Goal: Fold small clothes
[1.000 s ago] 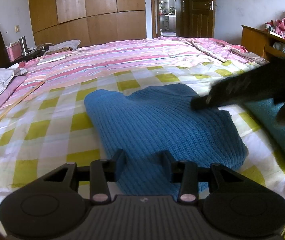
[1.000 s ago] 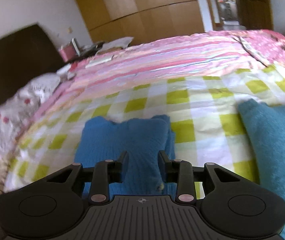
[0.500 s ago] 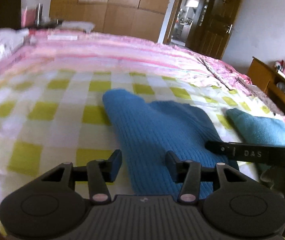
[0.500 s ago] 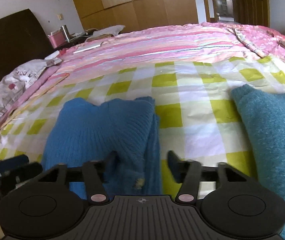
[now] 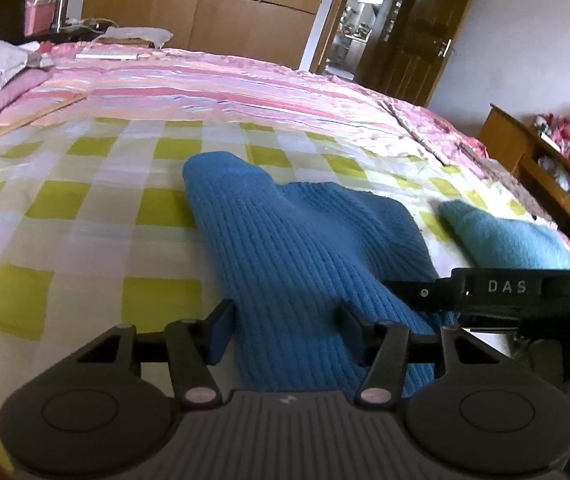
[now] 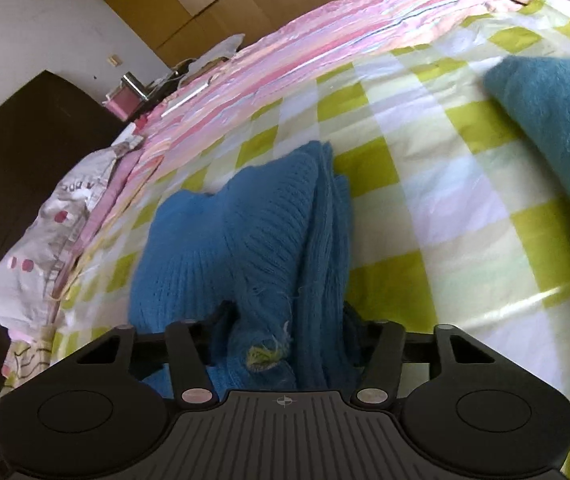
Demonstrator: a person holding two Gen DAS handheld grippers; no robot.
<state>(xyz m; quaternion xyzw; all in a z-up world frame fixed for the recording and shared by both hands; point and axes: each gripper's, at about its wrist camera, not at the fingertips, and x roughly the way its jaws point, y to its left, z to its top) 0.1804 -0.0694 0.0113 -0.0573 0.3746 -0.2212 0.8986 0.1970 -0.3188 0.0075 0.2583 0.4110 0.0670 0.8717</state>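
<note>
- The blue sweater (image 5: 297, 248) lies folded on the checked sheet (image 5: 85, 216) of the bed, near the bed's front edge, its near end bunched up between both tools.
- Left gripper (image 5: 285, 330): its fingers (image 5: 221, 330) stand spread on either side of the sweater's near end, released, with cloth between them but a gap showing at the left finger.
- Right gripper (image 6: 285, 332): its fingers (image 6: 355, 336) stand apart around the sweater's bunched, frayed edge; whether they pinch the cloth cannot be told.
- In the left view the right gripper reaches in from the right against the sweater.
- A teal sweater (image 6: 557, 120) lies on the sheet, apart, toward the right edge.
- A striped pink blanket (image 5: 213, 88) covers the far half.
</note>
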